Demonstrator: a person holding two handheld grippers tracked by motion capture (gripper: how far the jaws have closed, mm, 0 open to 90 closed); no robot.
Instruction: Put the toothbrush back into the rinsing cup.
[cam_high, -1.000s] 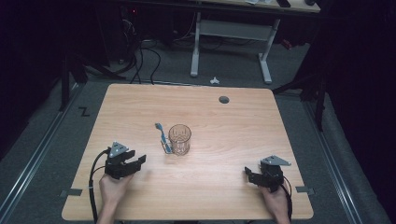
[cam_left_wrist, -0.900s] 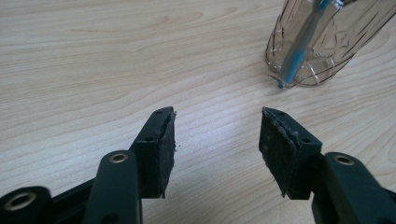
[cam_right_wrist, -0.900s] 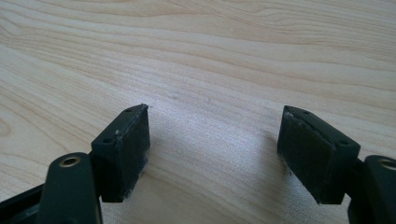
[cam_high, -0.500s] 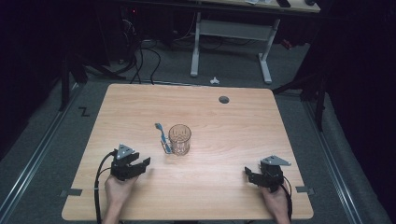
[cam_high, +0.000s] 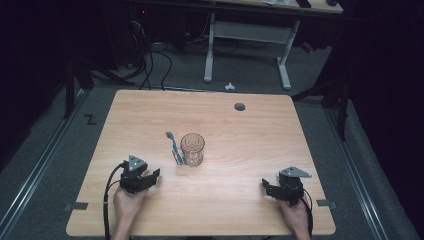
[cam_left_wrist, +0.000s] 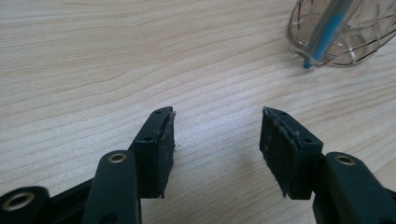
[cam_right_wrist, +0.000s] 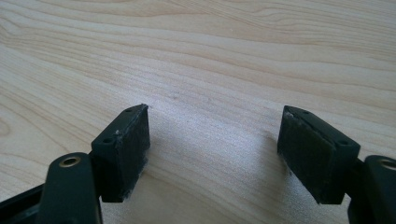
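Observation:
A clear patterned glass (cam_high: 192, 149) stands upright near the middle of the wooden table (cam_high: 240, 145). A blue and white toothbrush (cam_high: 174, 147) lies flat just left of the glass. My left gripper (cam_high: 151, 176) rests low at the front left, pointing right toward both, jaws open with nothing between them. In the left gripper view my gripper (cam_left_wrist: 217, 114) hovers over bare wood, with the glass (cam_left_wrist: 369, 23) and the toothbrush (cam_left_wrist: 327, 28) at top right. My right gripper (cam_high: 266, 188) sits at the front right, open over bare wood (cam_right_wrist: 215, 112).
A round cable hole (cam_high: 240, 106) lies near the table's far edge. Beyond the table stand a white desk frame (cam_high: 247, 45) and cables on the floor. A small white object (cam_high: 229, 86) lies on the floor behind the far edge.
My left gripper has shifted slightly right and toward the front edge. The right gripper, glass and toothbrush have stayed put.

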